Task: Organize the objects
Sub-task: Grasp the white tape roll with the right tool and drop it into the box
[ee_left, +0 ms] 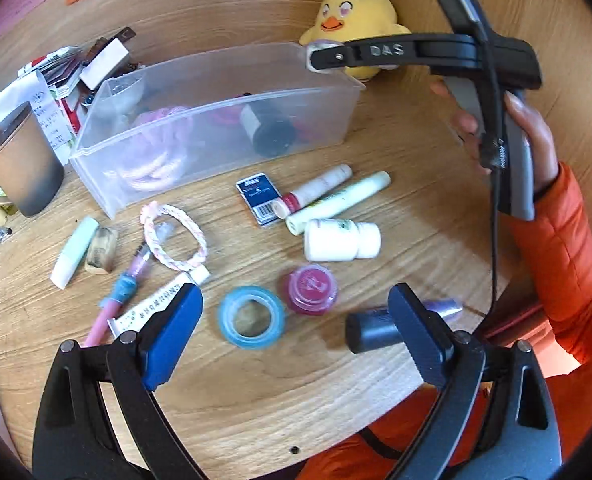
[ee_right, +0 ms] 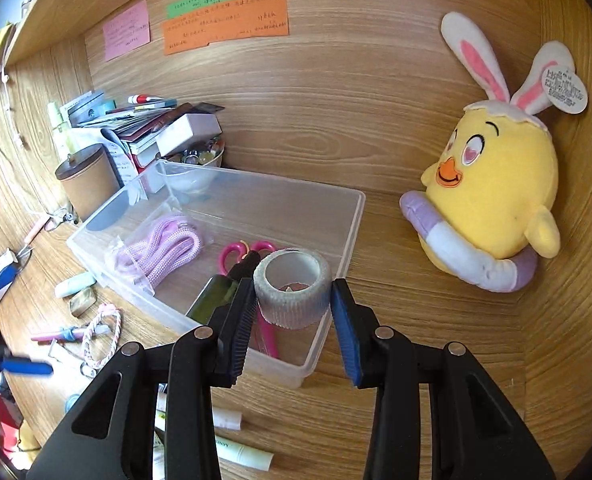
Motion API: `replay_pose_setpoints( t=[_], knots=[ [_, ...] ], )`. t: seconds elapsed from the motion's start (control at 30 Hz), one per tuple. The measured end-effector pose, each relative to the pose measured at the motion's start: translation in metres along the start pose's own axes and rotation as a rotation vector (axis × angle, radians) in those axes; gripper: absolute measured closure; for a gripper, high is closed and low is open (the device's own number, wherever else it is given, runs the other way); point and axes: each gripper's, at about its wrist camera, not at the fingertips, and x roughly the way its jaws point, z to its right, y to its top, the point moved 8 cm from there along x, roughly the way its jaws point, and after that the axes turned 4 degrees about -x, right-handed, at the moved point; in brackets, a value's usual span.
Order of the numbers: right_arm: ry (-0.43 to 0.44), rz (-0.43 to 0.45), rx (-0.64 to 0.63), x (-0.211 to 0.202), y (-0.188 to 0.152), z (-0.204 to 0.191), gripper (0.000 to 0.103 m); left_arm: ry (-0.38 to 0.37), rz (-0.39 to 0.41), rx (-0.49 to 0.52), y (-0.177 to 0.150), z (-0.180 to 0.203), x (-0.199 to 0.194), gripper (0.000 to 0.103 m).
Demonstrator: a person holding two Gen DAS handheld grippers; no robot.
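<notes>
Right gripper (ee_right: 291,300) holds bandage roll (ee_right: 291,286) over bin (ee_right: 348,216).

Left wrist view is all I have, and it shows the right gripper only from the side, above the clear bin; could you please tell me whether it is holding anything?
Observer: Yes, the right gripper holds a grey bandage roll between both pads, over the clear bin.
Operator: Thank you. What lies in the bin beneath the roll?
Observer: Pink-handled scissors, with a dark green bottle beside them.
</notes>
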Motion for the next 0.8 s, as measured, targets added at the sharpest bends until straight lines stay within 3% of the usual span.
replay_pose_setpoints(
  t=[0.17, 0.27, 0.43, 0.6, 0.8],
  knots=[
    [0.03, -0.012, -0.003, 0.009, 0.002, -0.005, 0.068, -0.05, -0.035, 0.038, -0.015, 0.03, 0.012, 0.008],
    [0.035, -0.02, -0.02, 0.014, 0.003, -0.011, 0.068, -0.024, -0.032, 0.081, -0.021, 0.046, 0.021, 0.006],
    [0.031, -0.042, -0.055, 0.025, 0.007, -0.02, 0.068, -0.055, -0.074, 0.106, -0.027, 0.065, 0.034, 0.006],
    [0.033, -0.08, -0.104, 0.042, 0.009, -0.032, 0.068, 0.004, -0.064, 0.133, -0.028, 0.07, 0.046, 0.002],
    [0.028, -0.12, -0.099, 0.057, 0.006, -0.032, 0.067, 0.039, -0.022, 0.074, -0.018, 0.064, 0.049, 0.001]
  ],
)
